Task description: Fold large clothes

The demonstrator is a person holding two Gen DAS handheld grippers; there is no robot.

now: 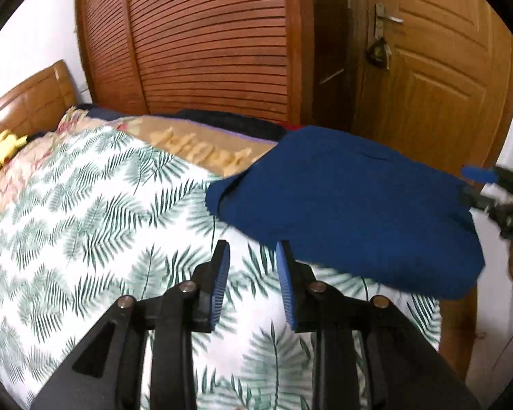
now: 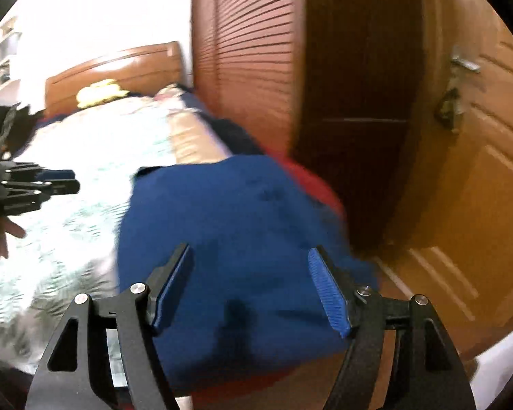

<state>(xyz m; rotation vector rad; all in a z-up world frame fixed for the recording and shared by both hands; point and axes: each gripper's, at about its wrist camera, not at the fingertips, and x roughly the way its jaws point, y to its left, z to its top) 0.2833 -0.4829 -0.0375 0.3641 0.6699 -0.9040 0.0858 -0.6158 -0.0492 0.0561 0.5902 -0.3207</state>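
Note:
A dark blue garment [image 1: 352, 201] lies folded in a compact block at the right corner of the bed; it also shows in the right wrist view [image 2: 236, 225]. My left gripper [image 1: 253, 249] is open and empty, above the leaf-print bedspread [image 1: 95, 205], just left of the garment's near edge. My right gripper [image 2: 249, 253] is open wide and empty, hovering over the garment. It also shows at the right edge of the left wrist view [image 1: 496, 188]. The left gripper shows at the left of the right wrist view [image 2: 61, 181].
A wooden headboard [image 1: 27, 102] and a yellow soft toy [image 1: 0, 153] are at the far end. A tan blanket [image 1: 201, 147] and dark clothes [image 1: 229, 121] lie along the louvred wardrobe [image 1: 205, 41]. A wooden door [image 1: 437, 68] stands right. A red item [image 2: 314, 177] peeks behind the garment.

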